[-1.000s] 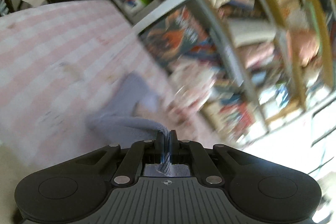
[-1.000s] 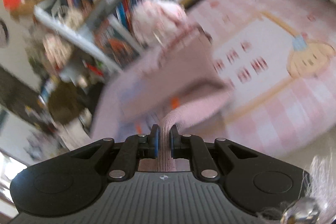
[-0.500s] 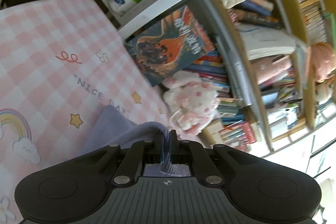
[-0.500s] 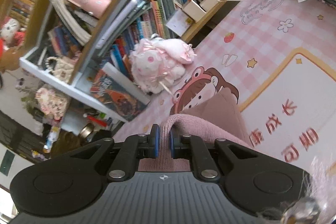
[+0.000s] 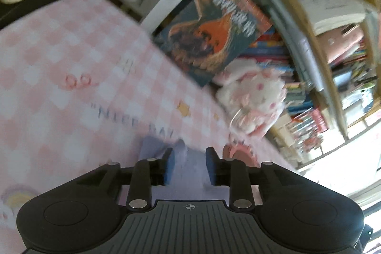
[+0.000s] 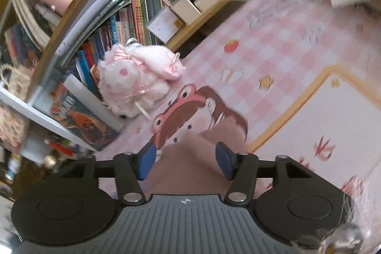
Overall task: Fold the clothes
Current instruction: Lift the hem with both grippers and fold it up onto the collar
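Left tongs [image 5: 189,164]: jaws spread, having just been opening; the lavender garment [image 5: 188,173] lies between the blue pads [image 5: 169,166], apparently touching neither.
Right tongs [image 6: 185,158]: jaws spread wider, also just opened; the dusty-pink garment [image 6: 190,170] sits loose between the pads [image 6: 146,158], not pinched.
Lavender garment: flat on the pink checked mat [image 5: 71,77], just below the blurred "NICE DAY" print.
Dusty-pink garment: on the same mat [image 6: 273,56], its far edge over the cartoon frog-hat girl print [image 6: 190,111].
Plush toy [image 6: 138,77]: pink and white, at the mat's far edge against the bookshelf [image 6: 147,11].
Large picture book [image 5: 214,32]: leaning at the shelf foot beside the plush.
Sharpness: left view smeared throughout.
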